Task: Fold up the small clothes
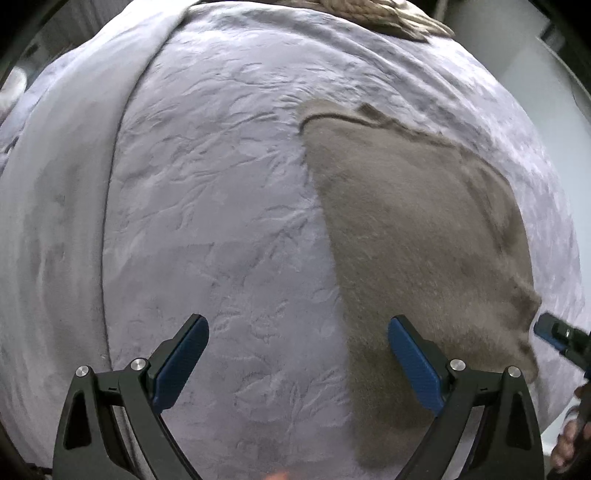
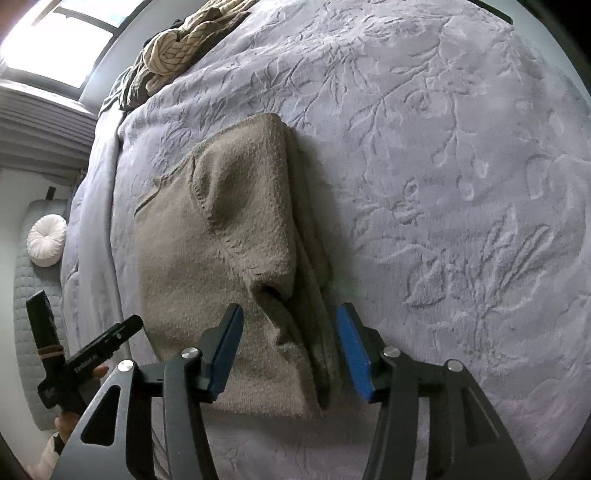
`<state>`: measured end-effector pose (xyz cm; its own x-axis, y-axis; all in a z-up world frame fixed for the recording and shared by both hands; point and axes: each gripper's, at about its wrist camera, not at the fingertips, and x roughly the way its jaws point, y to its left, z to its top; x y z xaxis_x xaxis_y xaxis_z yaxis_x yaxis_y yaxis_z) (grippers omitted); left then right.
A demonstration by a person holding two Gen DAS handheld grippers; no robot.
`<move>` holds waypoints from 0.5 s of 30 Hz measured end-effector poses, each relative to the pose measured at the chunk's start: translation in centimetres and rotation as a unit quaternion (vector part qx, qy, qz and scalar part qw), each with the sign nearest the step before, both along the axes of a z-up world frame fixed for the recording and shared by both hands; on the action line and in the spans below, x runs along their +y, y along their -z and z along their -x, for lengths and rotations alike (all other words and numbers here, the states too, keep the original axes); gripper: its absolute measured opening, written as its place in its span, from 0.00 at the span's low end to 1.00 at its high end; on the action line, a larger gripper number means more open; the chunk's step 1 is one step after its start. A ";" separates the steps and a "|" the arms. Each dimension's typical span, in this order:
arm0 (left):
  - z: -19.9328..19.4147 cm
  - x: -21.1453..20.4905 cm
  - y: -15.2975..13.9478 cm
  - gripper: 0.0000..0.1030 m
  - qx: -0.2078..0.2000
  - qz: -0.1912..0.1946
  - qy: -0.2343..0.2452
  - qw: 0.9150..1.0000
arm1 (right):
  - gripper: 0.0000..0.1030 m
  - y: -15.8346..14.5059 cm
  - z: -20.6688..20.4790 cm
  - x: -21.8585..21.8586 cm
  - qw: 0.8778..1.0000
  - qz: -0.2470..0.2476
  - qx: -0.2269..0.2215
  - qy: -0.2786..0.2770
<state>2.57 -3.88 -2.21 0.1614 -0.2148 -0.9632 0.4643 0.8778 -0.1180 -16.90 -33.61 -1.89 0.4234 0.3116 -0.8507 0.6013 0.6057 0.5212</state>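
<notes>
A taupe knitted garment (image 1: 417,236) lies folded flat on the lavender embossed bedspread (image 1: 221,206). It also shows in the right wrist view (image 2: 229,258), with stacked folded layers along its right edge. My left gripper (image 1: 298,363) is open and empty, hovering over the garment's left edge. My right gripper (image 2: 290,350) is open, its jaws straddling the near right corner of the garment without closing on it. The right gripper's tip (image 1: 554,332) shows at the right of the left wrist view, and the left gripper (image 2: 92,354) at the lower left of the right wrist view.
A pile of beige and olive clothes (image 2: 173,55) lies at the far end of the bed, also seen in the left wrist view (image 1: 369,14). A grey bench (image 2: 26,295) with a round white cushion (image 2: 46,240) stands beside the bed. A window (image 2: 59,40) is beyond.
</notes>
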 end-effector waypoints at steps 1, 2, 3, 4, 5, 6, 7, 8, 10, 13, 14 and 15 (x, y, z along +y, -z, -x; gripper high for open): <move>-0.1 0.1 -0.1 0.95 -0.002 0.005 -0.006 1.000 | 0.56 0.1 -0.2 -0.1 1.000 0.000 0.000 -0.001; -0.2 0.2 -0.1 0.95 -0.003 0.009 -0.011 1.000 | 0.57 0.1 -0.4 -0.2 1.000 -0.001 0.000 -0.002; -0.3 0.3 -0.1 0.96 -0.004 0.012 -0.016 1.000 | 0.59 0.2 -0.5 -0.3 1.000 -0.002 -0.001 -0.003; -0.4 0.2 -0.1 1.00 -0.004 0.008 -0.021 1.000 | 0.59 0.2 -0.6 -0.4 1.000 -0.003 -0.002 -0.004; -0.5 0.1 0.0 1.00 -0.004 0.003 -0.022 1.000 | 0.59 0.3 -0.8 -0.5 1.000 -0.004 -0.003 -0.003; -0.7 0.0 0.2 1.00 -0.002 -0.001 -0.021 1.000 | 0.59 0.3 -0.9 -0.6 1.000 -0.004 -0.005 -0.003; -0.8 -0.1 0.3 1.00 0.001 -0.004 -0.020 1.000 | 0.59 0.3 -1.1 -0.7 1.000 -0.005 -0.007 -0.003; -0.9 -0.3 0.4 1.00 0.003 -0.005 -0.019 1.000 | 0.59 0.3 -1.2 -0.8 1.000 -0.006 -0.008 -0.003; -0.9 -0.7 0.5 1.00 0.007 -0.009 -0.013 1.000 | 0.60 0.2 -1.6 -1.1 1.000 -0.006 -0.012 -0.003; -0.9 -1.2 0.4 1.00 0.007 -0.012 -0.011 1.000 | 0.60 0.2 -2.1 -1.6 1.000 -0.006 -0.014 -0.005; -0.9 -1.1 0.4 1.00 0.009 -0.010 -0.012 1.000 | 0.60 0.3 -2.3 -1.8 1.000 -0.008 -0.015 -0.005; -1.0 -1.2 0.4 1.00 0.013 -0.010 -0.016 1.000 | 0.60 0.4 -2.5 -2.0 1.000 -0.011 -0.016 -0.005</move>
<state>3.54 -5.07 -2.64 0.1428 -0.1908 -0.9712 0.4330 0.8944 -0.1121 -14.43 -35.61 -2.29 0.4468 0.3348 -0.8296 0.5787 0.5990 0.5534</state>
